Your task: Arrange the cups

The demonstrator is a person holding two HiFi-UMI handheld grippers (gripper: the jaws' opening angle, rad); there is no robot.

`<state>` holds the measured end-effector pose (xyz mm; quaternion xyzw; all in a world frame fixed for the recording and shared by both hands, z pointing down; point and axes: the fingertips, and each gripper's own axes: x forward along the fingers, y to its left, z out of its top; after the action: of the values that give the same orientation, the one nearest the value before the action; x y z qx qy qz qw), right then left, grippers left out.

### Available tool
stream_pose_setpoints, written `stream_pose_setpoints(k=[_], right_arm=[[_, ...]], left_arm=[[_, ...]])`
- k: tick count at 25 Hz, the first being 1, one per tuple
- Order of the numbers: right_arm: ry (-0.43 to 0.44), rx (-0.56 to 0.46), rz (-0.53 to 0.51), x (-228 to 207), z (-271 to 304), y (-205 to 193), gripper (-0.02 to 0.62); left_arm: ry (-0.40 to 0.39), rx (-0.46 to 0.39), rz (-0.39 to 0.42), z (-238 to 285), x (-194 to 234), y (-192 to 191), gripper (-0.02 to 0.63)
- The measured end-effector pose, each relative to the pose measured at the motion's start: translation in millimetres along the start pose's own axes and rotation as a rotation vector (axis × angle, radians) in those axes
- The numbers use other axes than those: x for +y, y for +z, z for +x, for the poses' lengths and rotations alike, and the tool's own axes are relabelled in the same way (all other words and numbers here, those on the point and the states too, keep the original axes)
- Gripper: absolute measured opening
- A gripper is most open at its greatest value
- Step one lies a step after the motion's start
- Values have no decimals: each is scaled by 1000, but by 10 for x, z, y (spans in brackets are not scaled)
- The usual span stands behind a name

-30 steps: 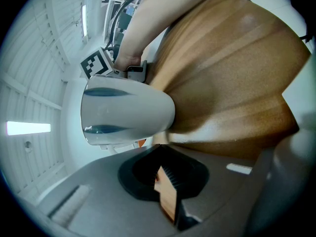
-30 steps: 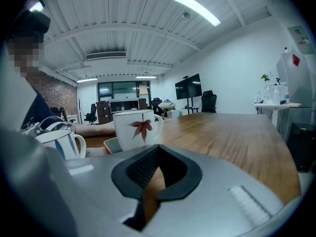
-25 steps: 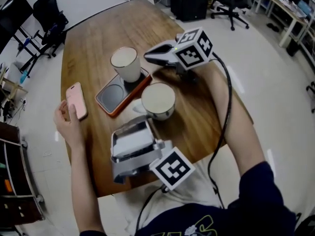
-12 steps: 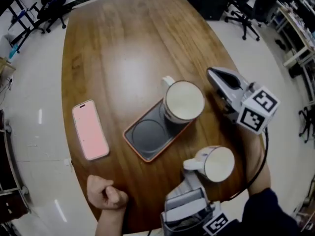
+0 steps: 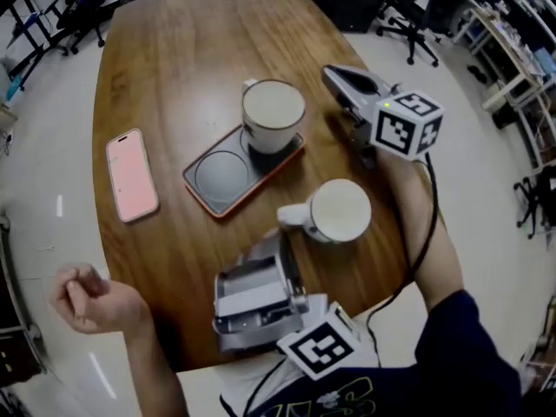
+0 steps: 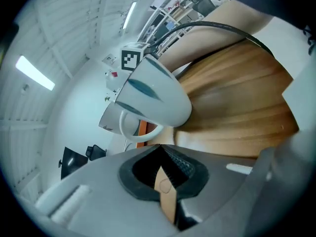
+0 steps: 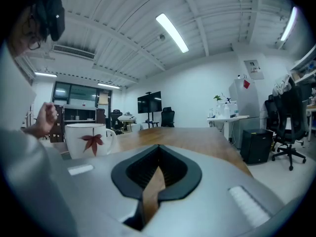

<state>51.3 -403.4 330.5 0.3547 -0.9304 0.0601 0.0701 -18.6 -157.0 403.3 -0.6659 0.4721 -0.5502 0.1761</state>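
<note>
A white cup (image 5: 273, 115) stands on the far circle of an orange tray (image 5: 208, 200); the right gripper view shows a red leaf on this cup (image 7: 86, 138). A second white cup (image 5: 340, 212) sits on the table by the front edge, its handle (image 5: 290, 215) pointing left. My left gripper (image 5: 285, 238) lies at the table's front edge with no hand on it, shut and empty, its tips just short of that cup (image 6: 148, 95). My right gripper (image 5: 334, 75) hovers to the right of the tray cup, shut and empty.
A pink phone (image 5: 132, 174) lies on the wooden table (image 5: 174, 68) left of the tray. The person's left hand (image 5: 87, 298) is a fist off the table's front left edge. The tray's near circle (image 5: 221, 176) is bare. Office chairs and desks stand beyond the table.
The left hand has let go of the pink phone, which now lies on the table, and pulled back as a fist. My right gripper has swung away to the right of the tray cup.
</note>
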Motion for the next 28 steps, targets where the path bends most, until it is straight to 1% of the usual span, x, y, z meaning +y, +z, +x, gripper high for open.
stream_pose_setpoints(k=[5, 8, 10, 13, 15, 18, 20, 22, 25, 26, 28], right_arm=[[-26, 12, -9, -27, -33, -4, 6], [-28, 11, -13, -46, -3, 29, 6], [-34, 15, -11, -55, -5, -6, 6], [-52, 21, -5, -50, -77, -89, 5], [-55, 21, -4, 1, -192, -132, 5], [-57, 20, -3, 95, -422, -193, 5], [-58, 17, -4, 147, -550, -222, 5], [-61, 13, -2, 194, -618, -244, 5], [-62, 19, 0, 240, -659, -278, 5], [-61, 22, -1, 253, -671, -268, 5], [-62, 25, -4, 281, -700, -228, 5]], left_arm=[[-21, 13, -11, 3, -47, -41, 0], [-29, 10, -35, 38, -37, -26, 0], [-27, 28, -48, 61, -43, -41, 0], [-33, 47, -38, 80, -96, -57, 0], [-35, 37, -9, 103, -115, -48, 0], [-3, 49, 78, 177, -52, -46, 0], [23, 86, 125, 216, 9, -43, 0], [47, 131, 174, 296, -17, -63, 0], [79, 189, 292, 354, -56, -56, 0], [77, 201, 309, 359, -59, -55, 0], [58, 197, 294, 337, -47, -45, 0]])
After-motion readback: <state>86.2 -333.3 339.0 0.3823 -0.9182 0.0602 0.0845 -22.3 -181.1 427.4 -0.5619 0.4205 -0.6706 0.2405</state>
